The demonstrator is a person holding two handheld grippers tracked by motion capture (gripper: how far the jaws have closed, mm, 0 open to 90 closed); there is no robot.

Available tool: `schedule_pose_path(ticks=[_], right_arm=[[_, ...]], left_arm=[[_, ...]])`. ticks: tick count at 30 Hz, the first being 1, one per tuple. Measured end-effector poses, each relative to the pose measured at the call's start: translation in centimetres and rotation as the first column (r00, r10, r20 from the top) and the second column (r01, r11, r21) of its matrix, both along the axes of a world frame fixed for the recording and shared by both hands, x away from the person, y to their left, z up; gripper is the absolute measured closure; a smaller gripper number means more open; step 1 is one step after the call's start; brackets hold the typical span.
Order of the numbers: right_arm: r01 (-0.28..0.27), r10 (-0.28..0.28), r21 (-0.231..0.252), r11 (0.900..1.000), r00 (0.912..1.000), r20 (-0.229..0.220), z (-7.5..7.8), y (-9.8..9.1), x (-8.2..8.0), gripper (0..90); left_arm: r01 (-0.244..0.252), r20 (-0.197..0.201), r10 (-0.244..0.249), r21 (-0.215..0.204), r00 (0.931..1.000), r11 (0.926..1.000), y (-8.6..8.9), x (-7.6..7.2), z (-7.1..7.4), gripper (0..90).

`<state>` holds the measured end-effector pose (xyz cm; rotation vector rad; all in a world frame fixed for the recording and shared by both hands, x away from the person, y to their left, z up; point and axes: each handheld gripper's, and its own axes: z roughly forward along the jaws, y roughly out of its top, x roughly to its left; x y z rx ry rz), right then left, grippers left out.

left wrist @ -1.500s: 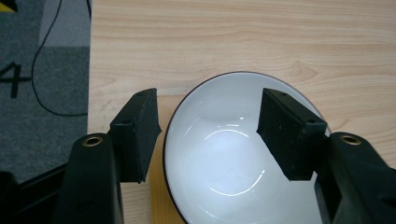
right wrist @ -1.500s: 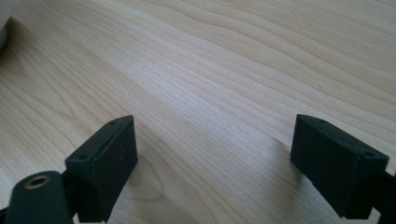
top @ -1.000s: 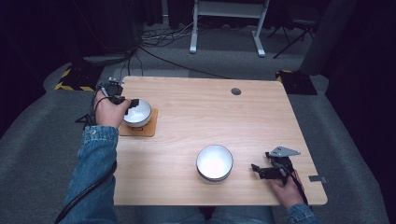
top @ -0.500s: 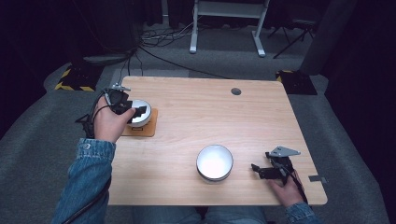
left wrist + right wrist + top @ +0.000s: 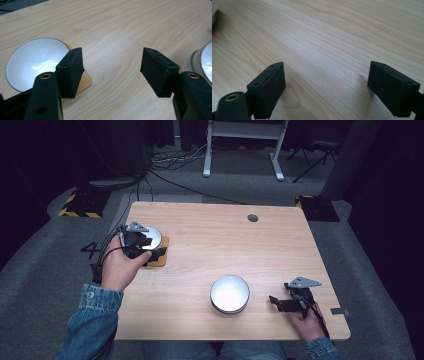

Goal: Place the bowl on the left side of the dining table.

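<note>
Your left gripper (image 5: pixel 150 251) sits released beside the bowl (image 5: pixel 151 236) on its mat (image 5: pixel 161 257) (nothing between the jaws). Your right gripper (image 5: pixel 276 302) rests released on the table (image 5: pixel 225 245), near the second bowl (image 5: pixel 229 293).

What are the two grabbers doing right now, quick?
Left gripper: open, holding nothing, beside the bowl on the coaster.
Right gripper: open, holding nothing, over the bare table.

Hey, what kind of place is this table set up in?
Probably a lab or recording studio: a wooden table on grey carpet, cables across the floor, dark curtains behind.
</note>
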<state>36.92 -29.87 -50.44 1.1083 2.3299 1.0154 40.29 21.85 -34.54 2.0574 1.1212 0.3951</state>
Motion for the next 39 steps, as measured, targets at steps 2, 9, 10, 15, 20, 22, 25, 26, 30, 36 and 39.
schedule_pose_path(ticks=[2,9,10,15,20,22,25,26,30,36,39], right_arm=[[0.000,0.000,0.000,1.0000,1.0000,0.000,0.0,0.0,0.0,14.5],[0.000,0.000,0.000,1.0000,1.0000,0.000,0.0,0.0,0.0,14.4],[0.000,0.000,0.000,1.0000,1.0000,0.000,0.0,0.0,0.0,14.4],[0.000,0.000,0.000,1.0000,1.0000,0.000,0.0,0.0,0.0,14.4],[0.000,0.000,0.000,1.0000,1.0000,0.000,0.0,0.0,0.0,14.4],[0.000,0.000,0.000,1.0000,1.0000,0.000,0.0,0.0,0.0,14.4],[0.000,0.000,0.000,1.0000,1.0000,0.000,0.0,0.0,0.0,14.4],[0.000,0.000,0.000,1.0000,1.0000,0.000,0.0,0.0,0.0,14.5],[0.000,0.000,0.000,1.0000,1.0000,0.000,0.0,0.0,0.0,14.5],[0.000,0.000,0.000,1.0000,1.0000,0.000,0.0,0.0,0.0,14.4],[-0.002,0.002,-0.001,1.0000,1.0000,0.002,0.0,0.0,0.0,14.4]], left_arm=[[0.011,0.001,-0.011,-0.006,0.9999,0.9999,-0.2,-0.7,-0.1,35.2],[0.052,0.019,-0.052,-0.022,0.9985,0.9984,-0.6,-2.6,-0.3,35.2],[0.058,0.017,-0.058,-0.027,0.9982,0.9979,-0.7,-2.8,-0.4,35.2],[0.074,0.042,-0.074,0.005,0.9964,0.9972,-1.1,-4.1,-1.0,35.1],[0.088,0.045,-0.088,0.000,0.9951,0.9961,-1.2,-5.6,-2.0,35.2],[0.088,0.052,-0.088,-0.002,0.9948,0.9961,-1.2,-5.9,-2.2,35.2],[0.100,0.073,-0.096,-0.047,0.9927,0.9939,-0.9,-6.4,-2.4,35.3],[0.099,0.077,-0.094,-0.067,0.9926,0.9928,-0.8,-6.6,-2.5,35.2],[0.084,0.071,-0.075,-0.118,0.9946,0.9895,-0.5,-7.4,-4.0,35.2],[0.048,0.024,-0.046,-0.053,0.9986,0.9975,-0.6,-7.4,-5.5,35.2],[0.043,0.010,-0.043,-0.027,0.9990,0.9987,-0.8,-7.3,-6.0,35.0]])
